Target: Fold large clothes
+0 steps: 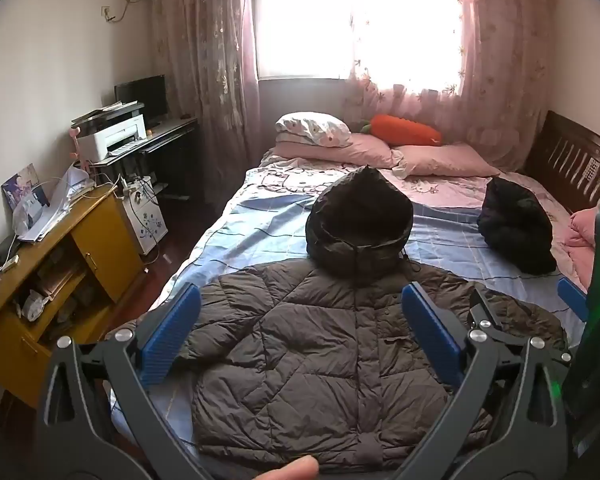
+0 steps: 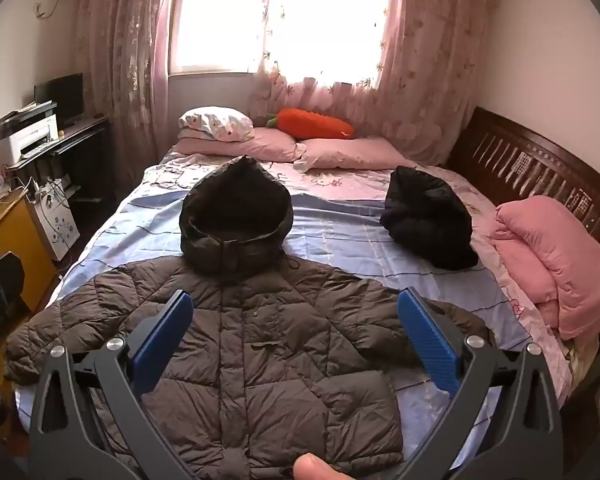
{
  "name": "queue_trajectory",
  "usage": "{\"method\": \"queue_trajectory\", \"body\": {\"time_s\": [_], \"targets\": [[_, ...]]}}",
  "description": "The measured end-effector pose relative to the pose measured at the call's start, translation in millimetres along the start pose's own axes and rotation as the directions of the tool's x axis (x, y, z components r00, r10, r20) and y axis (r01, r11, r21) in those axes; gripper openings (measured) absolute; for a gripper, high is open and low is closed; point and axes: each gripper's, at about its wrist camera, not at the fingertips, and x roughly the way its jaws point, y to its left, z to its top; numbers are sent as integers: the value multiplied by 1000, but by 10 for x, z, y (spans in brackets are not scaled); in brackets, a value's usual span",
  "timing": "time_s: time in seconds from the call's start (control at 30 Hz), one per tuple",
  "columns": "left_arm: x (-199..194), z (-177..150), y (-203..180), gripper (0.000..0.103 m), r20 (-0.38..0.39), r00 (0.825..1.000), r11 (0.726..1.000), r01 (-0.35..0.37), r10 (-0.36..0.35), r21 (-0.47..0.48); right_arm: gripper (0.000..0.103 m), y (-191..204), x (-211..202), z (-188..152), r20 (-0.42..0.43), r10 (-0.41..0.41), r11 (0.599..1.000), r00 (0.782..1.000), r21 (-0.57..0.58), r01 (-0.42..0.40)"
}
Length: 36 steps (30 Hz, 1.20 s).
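Jacket: brown quilted puffer jacket (image 2: 256, 344) lies face up, spread flat across the near end of the bed, zipped or buttoned shut down the centre, with a small chest tab on its front.
Hood: dark hood (image 2: 236, 220) stands puffed up at the collar, pointing toward the pillows, drawcords trailing to one side.
Sleeves: one sleeve (image 2: 52, 340) reaches out to the bed's left edge; the other sleeve runs behind the right gripper's blue pad.
Left gripper (image 1: 300, 340): fingers spread wide above the jacket's chest, holding nothing.
Right gripper (image 2: 296, 340): fingers likewise spread wide over the jacket front, nothing between them.
Bed (image 2: 340, 216): blue checked sheet near, pink cartoon-print sheet farther back, dark wooden rail along the right side.
On the bed: a black bundled garment (image 2: 428, 220) sits well apart from the jacket to its right; a folded pink quilt (image 2: 556, 264) rests by the rail; pink pillows (image 2: 352, 152) and a carrot plush (image 2: 316, 124) lie under the window.
Room: pink floral curtains (image 2: 420, 60) over a bright window; a printer (image 1: 112, 136) and monitor (image 1: 142, 96) on a desk at left.
Cabinet: yellow wooden cabinet (image 1: 100, 248) with papers heaped on top; its open shelf holds cluttered items too dim to name.
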Motion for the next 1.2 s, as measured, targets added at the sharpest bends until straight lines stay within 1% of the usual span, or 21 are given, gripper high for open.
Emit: {"method": "queue_trajectory", "body": {"time_s": [0.03,0.17,0.33,1.2], "targets": [[1,0,0,101,-2,1000,1000,0,0,0,102,22,-12,-3,16,-13,1000,1000,-22,13],[-2,-4,-6,101,-3,1000,1000,0,0,3,102,8,-13,-11,19,1,1000,1000,-2,-1],[2,1,1,101,-4,1000,1000,0,0,0,102,-35,-63,0,16,9,1000,1000,0,-9],[7,1,0,101,-6,1000,1000,-4,4,3,102,73,-39,-56,12,19,1000,1000,-16,-19]]}}
